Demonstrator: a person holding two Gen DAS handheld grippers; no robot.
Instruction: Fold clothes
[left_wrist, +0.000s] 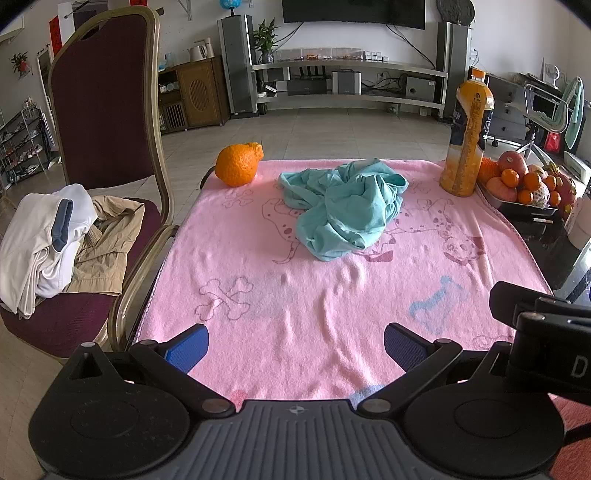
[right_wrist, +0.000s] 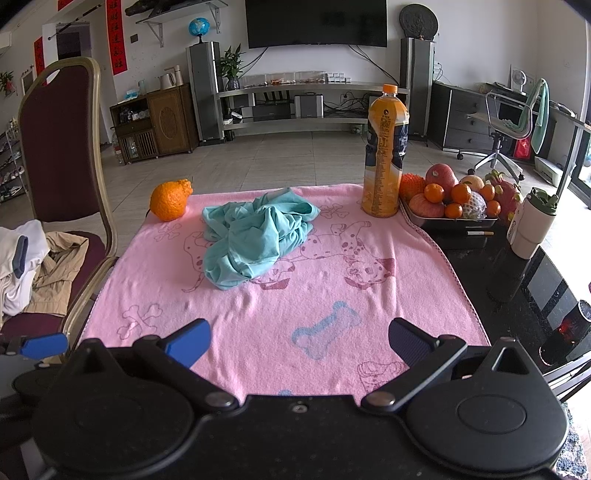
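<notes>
Both grippers, left gripper (left_wrist: 295, 349) and right gripper (right_wrist: 299, 345), hover with blue pads spread wide and empty over the near edge of a pink towel (right_wrist: 258, 302). Farther back on it lies a crumpled teal garment (right_wrist: 251, 240). Right of an orange juice bottle (right_wrist: 384, 155), a metal tray (right_wrist: 454, 222) holds mixed fruit (right_wrist: 461, 195).

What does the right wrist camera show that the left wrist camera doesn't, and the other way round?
Only the right wrist view shows the white tumbler whole, with its green lid, beside the fruit tray, and a blue finger of the left gripper. Only the left wrist view shows the full white and tan clothes pile on the chair. Both show the crumpled teal garment on the pink towel, the orange, the juice bottle, and each camera's own open gripper, left and right.
</notes>
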